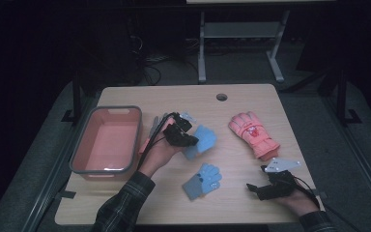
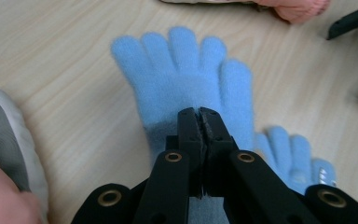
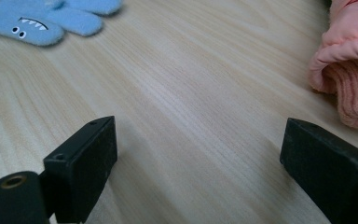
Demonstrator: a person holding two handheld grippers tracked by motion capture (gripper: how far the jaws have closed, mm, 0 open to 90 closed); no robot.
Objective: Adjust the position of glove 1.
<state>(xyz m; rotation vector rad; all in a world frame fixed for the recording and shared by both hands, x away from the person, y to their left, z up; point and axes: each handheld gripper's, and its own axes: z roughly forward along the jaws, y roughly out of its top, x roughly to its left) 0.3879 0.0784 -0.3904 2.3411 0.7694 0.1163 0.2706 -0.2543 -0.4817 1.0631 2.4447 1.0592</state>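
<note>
My left gripper [image 1: 189, 140] [image 2: 200, 116] is shut on the cuff end of a light blue knit glove [image 1: 204, 139] [image 2: 182, 70], whose fingers point away from the jaws over the table's middle. A second blue glove [image 1: 203, 181] [image 2: 293, 158] [image 3: 32, 23], with a small toothy face on it, lies flat nearer the front edge. A pink padded glove [image 1: 252, 134] [image 3: 349, 79] lies at the right. My right gripper [image 1: 255, 189] [image 3: 205, 158] rests low at the front right, open, with bare wood between its jaws.
A grey-rimmed pink bin [image 1: 107, 140] stands at the table's left. A grey item [image 1: 154, 124] lies between the bin and my left hand. The wooden table [image 1: 241, 208] has a cable hole [image 1: 221, 96] near its far edge.
</note>
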